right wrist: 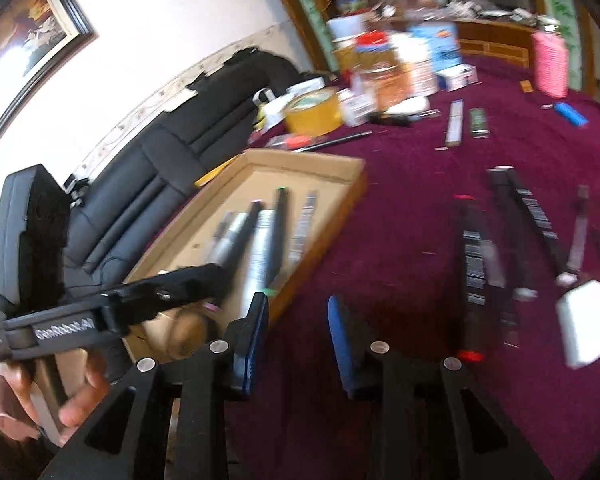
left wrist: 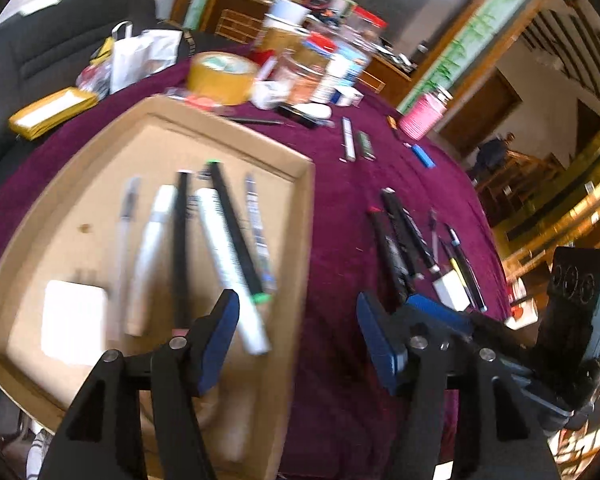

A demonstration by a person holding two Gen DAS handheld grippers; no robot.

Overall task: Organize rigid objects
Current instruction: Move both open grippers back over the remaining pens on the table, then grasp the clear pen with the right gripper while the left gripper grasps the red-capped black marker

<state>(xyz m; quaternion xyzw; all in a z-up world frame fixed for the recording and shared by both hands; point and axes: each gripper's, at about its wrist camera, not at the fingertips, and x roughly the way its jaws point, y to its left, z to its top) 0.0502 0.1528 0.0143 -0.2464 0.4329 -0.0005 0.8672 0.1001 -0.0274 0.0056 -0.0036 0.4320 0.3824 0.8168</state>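
Observation:
An open cardboard tray [left wrist: 309, 216] lies on the maroon cloth and holds several pens and markers [left wrist: 220, 240] side by side, plus a white square block [left wrist: 74, 320]. My left gripper [left wrist: 296, 312] hangs open over the tray's right wall, with nothing between its blue pads. To the right, more loose pens [left wrist: 404, 236] and a white eraser [left wrist: 454, 292] lie on the cloth. In the right wrist view my right gripper [right wrist: 297, 308] is open and empty above the cloth just right of the tray [right wrist: 312, 158], with the loose pens [right wrist: 476, 264] and eraser [right wrist: 586, 322] further right.
A yellow tape roll [left wrist: 220, 76], jars and boxes [left wrist: 320, 52] crowd the table's far side. Two staple strips [left wrist: 348, 138], a blue lighter [left wrist: 422, 155] and a pink cup [left wrist: 422, 114] lie beyond the pens. A black sofa [right wrist: 172, 152] stands left of the table. A hand [right wrist: 20, 396] holds the left gripper's handle.

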